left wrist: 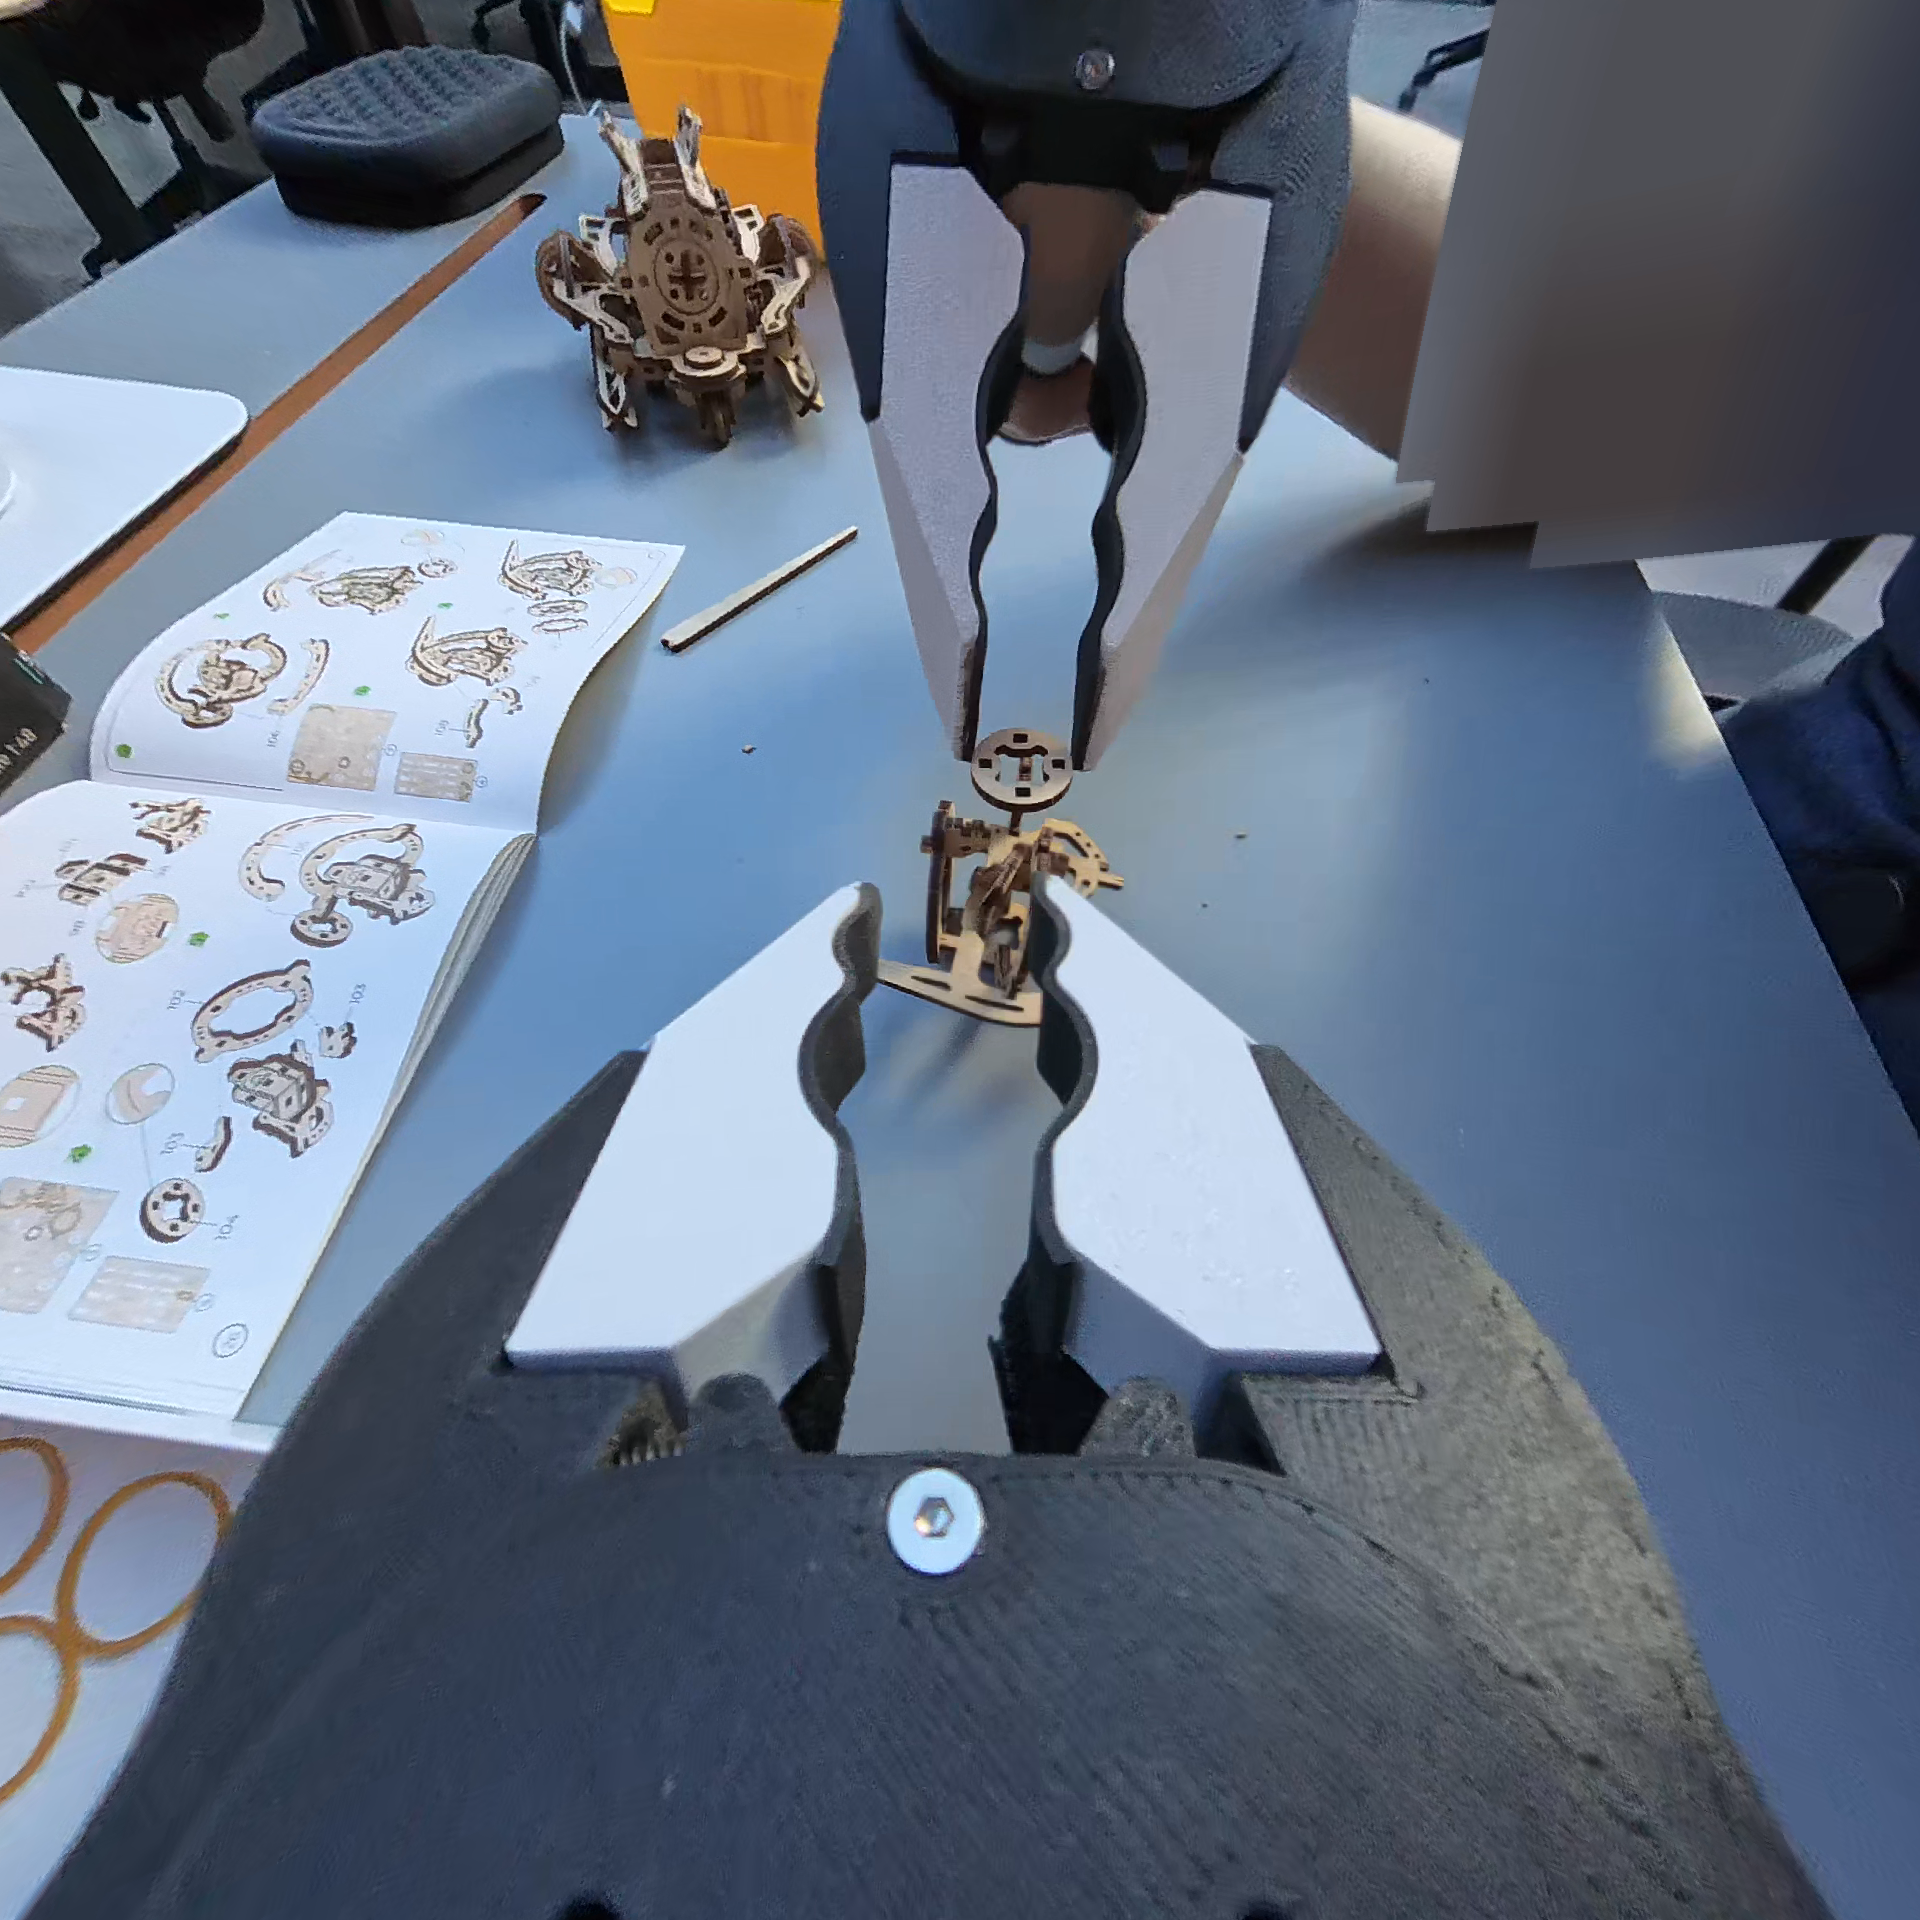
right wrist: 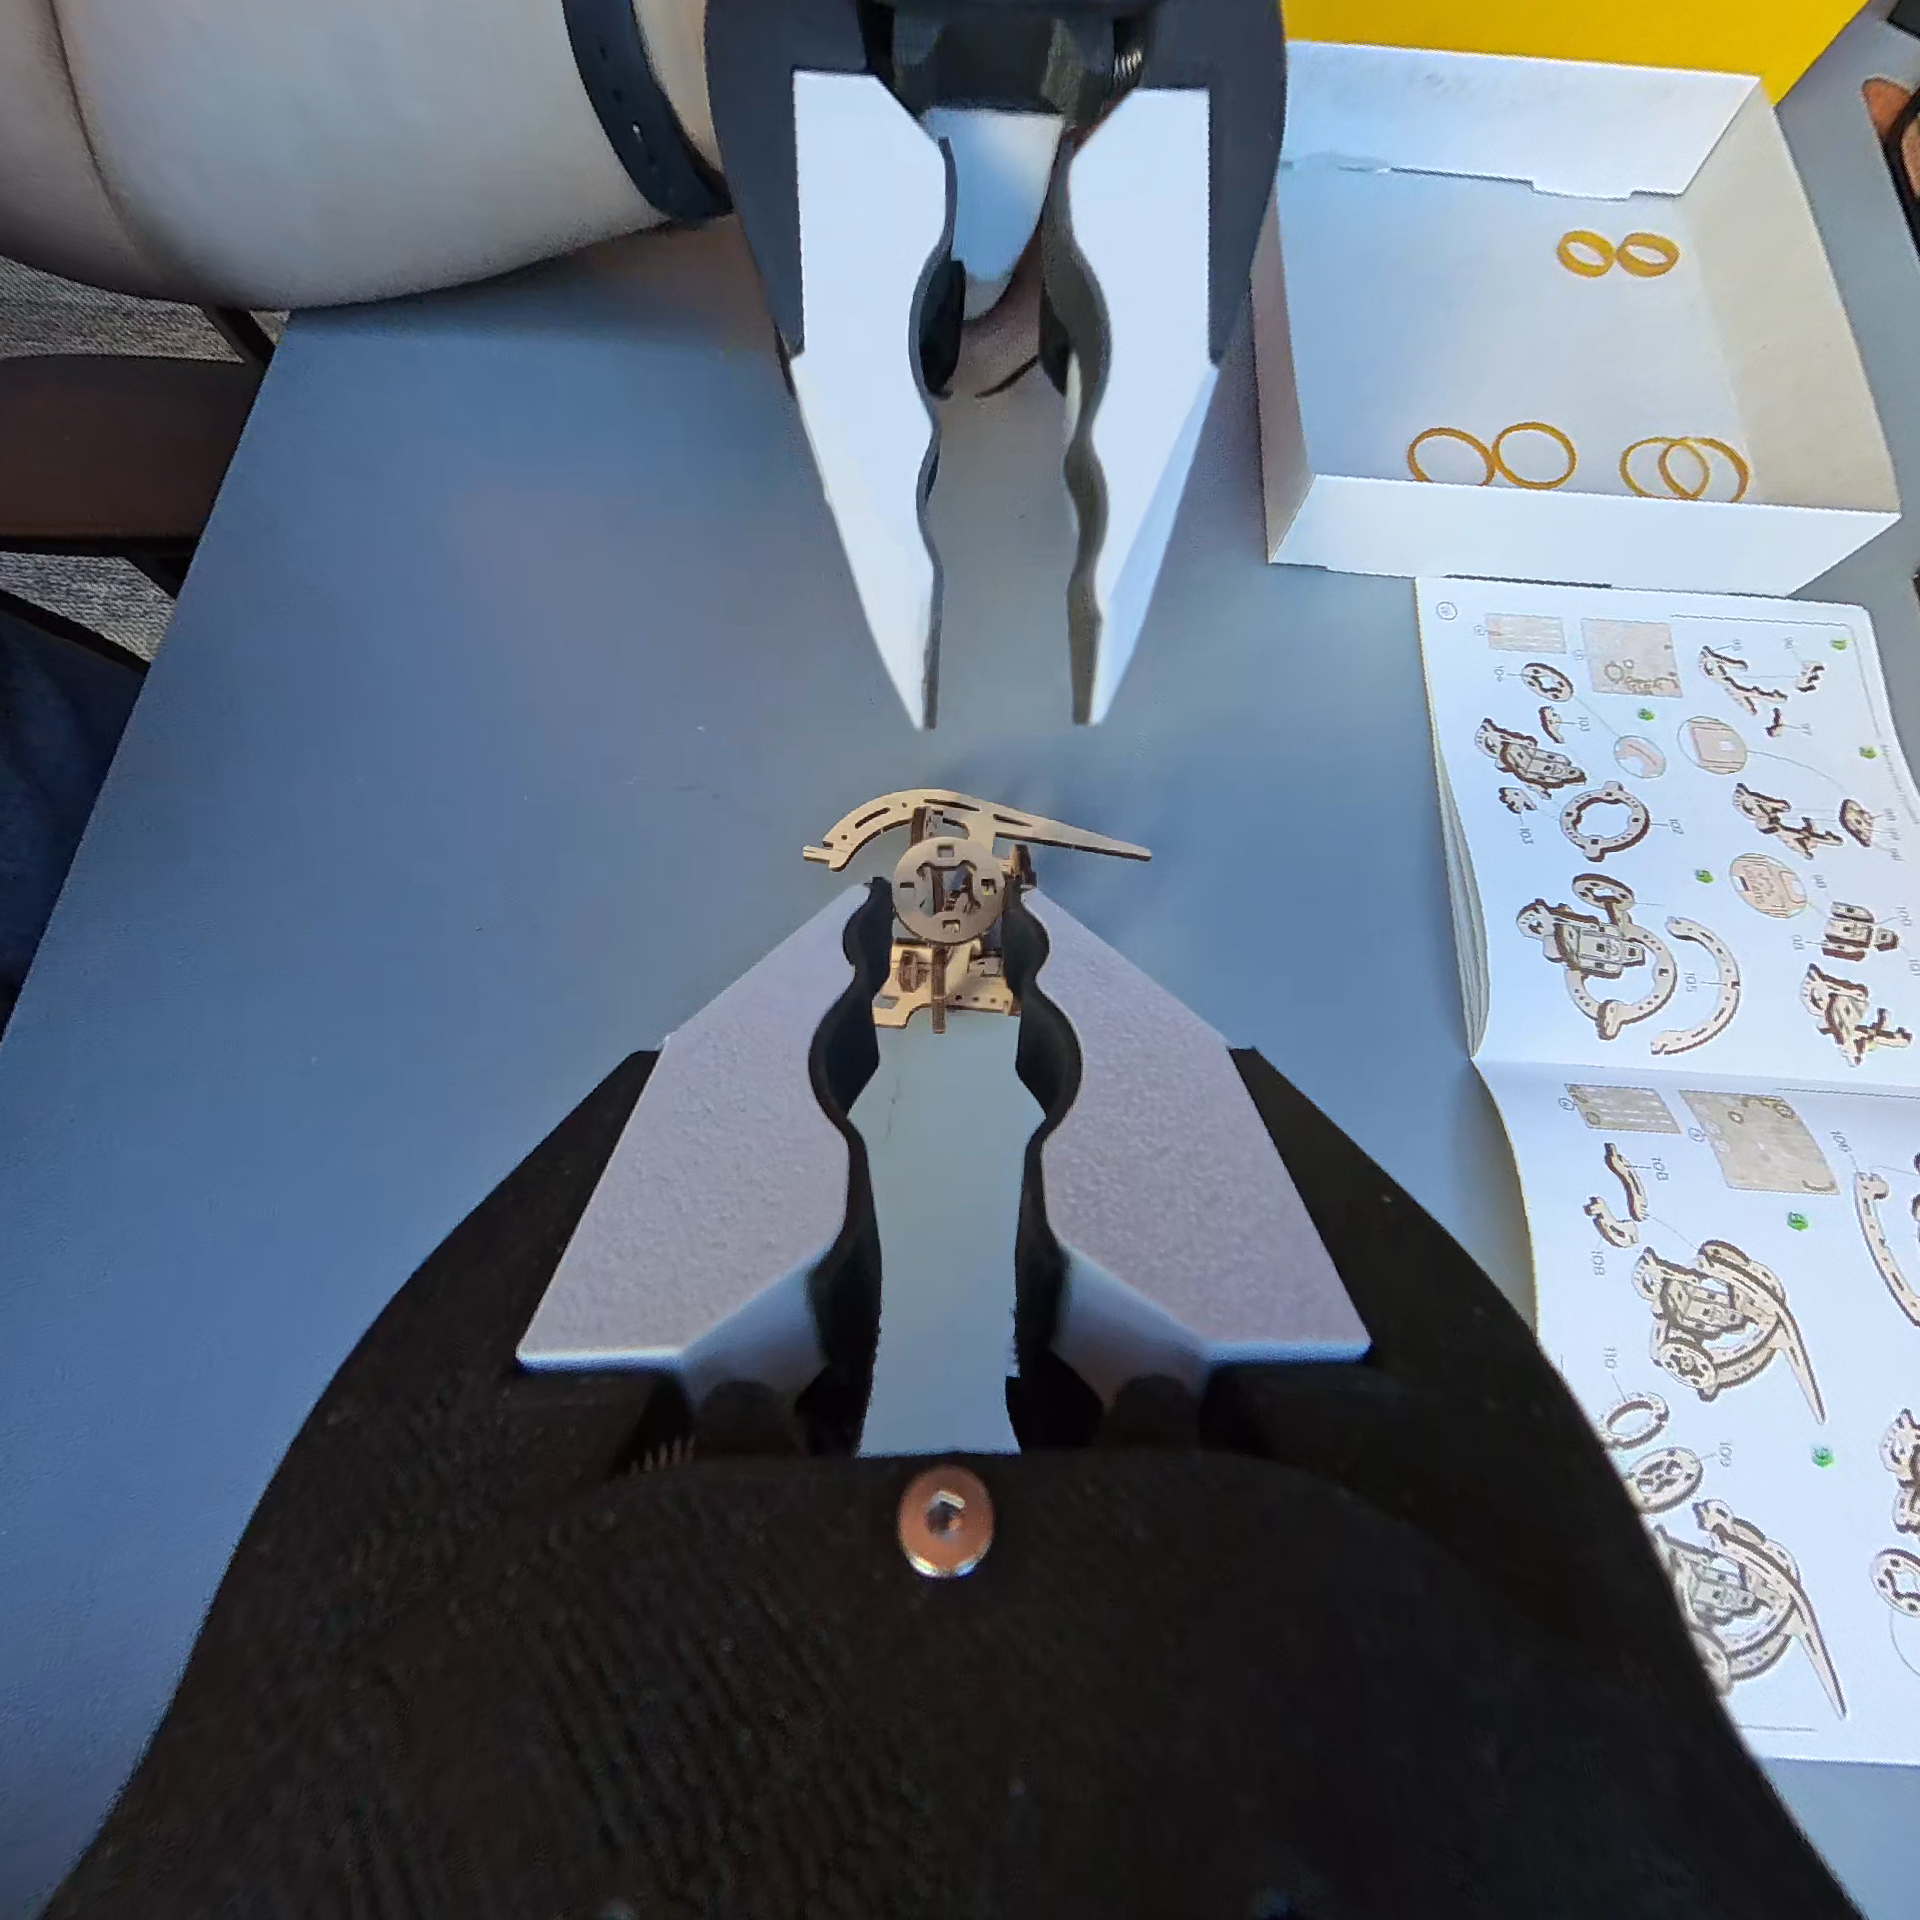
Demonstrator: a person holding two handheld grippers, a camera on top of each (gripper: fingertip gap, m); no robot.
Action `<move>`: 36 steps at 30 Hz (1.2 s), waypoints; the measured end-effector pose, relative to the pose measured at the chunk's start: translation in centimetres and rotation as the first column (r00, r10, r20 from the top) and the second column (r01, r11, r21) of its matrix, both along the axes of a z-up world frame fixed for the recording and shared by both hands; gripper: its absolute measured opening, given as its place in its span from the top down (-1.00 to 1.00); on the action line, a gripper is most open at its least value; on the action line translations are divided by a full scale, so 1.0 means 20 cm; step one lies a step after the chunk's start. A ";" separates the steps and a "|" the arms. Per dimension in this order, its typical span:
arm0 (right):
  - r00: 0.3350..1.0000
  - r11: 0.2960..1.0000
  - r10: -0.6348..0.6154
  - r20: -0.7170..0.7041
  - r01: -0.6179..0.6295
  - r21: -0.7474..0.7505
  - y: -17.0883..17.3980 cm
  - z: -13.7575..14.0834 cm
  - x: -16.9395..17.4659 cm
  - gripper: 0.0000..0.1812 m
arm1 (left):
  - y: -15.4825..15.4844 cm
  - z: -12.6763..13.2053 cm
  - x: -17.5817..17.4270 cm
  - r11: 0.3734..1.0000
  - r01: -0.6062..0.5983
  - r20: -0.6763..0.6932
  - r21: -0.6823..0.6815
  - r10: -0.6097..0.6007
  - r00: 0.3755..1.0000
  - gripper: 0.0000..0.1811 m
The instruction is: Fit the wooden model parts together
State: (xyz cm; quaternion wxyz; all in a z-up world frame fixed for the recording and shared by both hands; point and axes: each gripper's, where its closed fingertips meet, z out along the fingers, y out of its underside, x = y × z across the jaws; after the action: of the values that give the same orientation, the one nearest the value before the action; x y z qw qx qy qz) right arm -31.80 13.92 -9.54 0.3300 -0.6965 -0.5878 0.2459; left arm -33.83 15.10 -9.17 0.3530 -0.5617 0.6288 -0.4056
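At the far left of the left wrist view we saw an open instruction booklet [left wrist: 312, 883] lying flat on the grey table [left wrist: 1403, 935], with yellow rubber bands [left wrist: 104, 1548] in a white box below it. Behind the booklet stood a large finished wooden model [left wrist: 681, 286], and a thin wooden stick [left wrist: 758, 589] lay just to its right. Toward the middle, our left gripper [left wrist: 951, 914] sat narrowly parted around the small wooden sub-assembly [left wrist: 997, 914]; its right finger looked to be touching the piece, but we could not tell whether it truly clamped it. Directly beyond, our right gripper [left wrist: 1023, 753] pointed back at us, pinching a small round wooden disc [left wrist: 1021, 781] by its edges just above the sub-assembly.

In the right wrist view, the disc [right wrist: 948, 891] was held at the fingertips of the right gripper [right wrist: 948, 899], in front of the sub-assembly [right wrist: 951, 956], whose curved arm reached out sideways. The left gripper [right wrist: 1006, 717] hung just behind it, and the white box [right wrist: 1558, 520] sat to the right.
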 end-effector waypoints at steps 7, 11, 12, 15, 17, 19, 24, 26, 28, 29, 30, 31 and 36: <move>1.000 0.999 -0.006 0.002 0.006 0.036 -0.01 0.00 0.01 0.78 | -0.05 0.02 0.00 0.999 0.041 -0.009 0.004 -0.041 0.999 0.70; 1.000 0.999 -0.005 -0.004 0.005 0.034 -0.02 -0.01 0.03 0.78 | -0.08 -0.06 0.03 0.998 0.061 -0.064 0.017 -0.060 0.996 0.75; 1.000 0.999 -0.005 -0.009 0.005 0.035 -0.02 -0.01 0.03 0.78 | -0.08 -0.07 0.03 0.998 0.064 -0.077 0.020 -0.062 0.995 0.75; 1.000 0.999 -0.010 -0.012 0.010 0.037 -0.02 -0.01 0.04 0.78 | -0.09 -0.11 0.05 0.997 0.067 -0.105 0.040 -0.062 0.992 0.78; 1.000 0.999 -0.008 -0.012 0.008 0.040 -0.01 0.00 0.04 0.78 | -0.10 -0.11 0.05 0.996 0.075 -0.105 0.052 -0.069 0.992 0.90; 1.000 0.999 -0.003 -0.012 0.004 0.042 -0.01 0.00 0.04 0.78 | -0.10 -0.11 0.06 0.996 0.075 -0.097 0.057 -0.069 0.993 0.91; 1.000 0.998 0.023 0.000 -0.023 0.052 -0.02 -0.01 0.05 0.78 | -0.09 -0.11 0.05 0.996 0.071 -0.102 0.061 -0.065 0.993 0.85; 1.000 0.998 0.022 -0.001 -0.022 0.058 -0.02 0.01 0.08 0.78 | -0.08 -0.09 0.06 0.996 0.063 -0.078 0.062 -0.058 0.995 0.74; 0.999 0.999 0.023 -0.032 -0.022 0.036 -0.02 0.04 0.10 0.78 | -0.09 -0.06 0.06 0.996 0.065 -0.049 0.065 -0.061 0.997 0.63; 0.998 1.000 0.026 -0.049 -0.026 0.016 -0.03 0.05 0.10 0.78 | -0.09 -0.06 0.07 0.996 0.061 -0.040 0.069 -0.058 0.998 0.55; 0.998 1.000 0.025 -0.061 -0.025 0.002 -0.03 0.05 0.10 0.78 | -0.09 -0.06 0.07 0.996 0.057 -0.040 0.071 -0.054 0.998 0.52; 0.998 1.000 0.020 -0.062 -0.021 -0.003 -0.02 0.04 0.10 0.78 | -0.09 -0.06 0.07 0.996 0.057 -0.045 0.071 -0.054 0.998 0.51; 1.000 1.000 -0.003 -0.022 0.003 -0.004 0.01 -0.02 0.12 0.78 | -0.10 -0.09 0.08 0.995 0.066 -0.063 0.073 -0.062 0.996 0.59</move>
State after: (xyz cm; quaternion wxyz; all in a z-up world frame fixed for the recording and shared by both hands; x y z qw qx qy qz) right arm -29.48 14.09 -10.02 0.3357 -0.6953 -0.5825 0.2541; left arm -32.25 13.20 -11.00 0.3415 -0.5396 0.6716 -0.3757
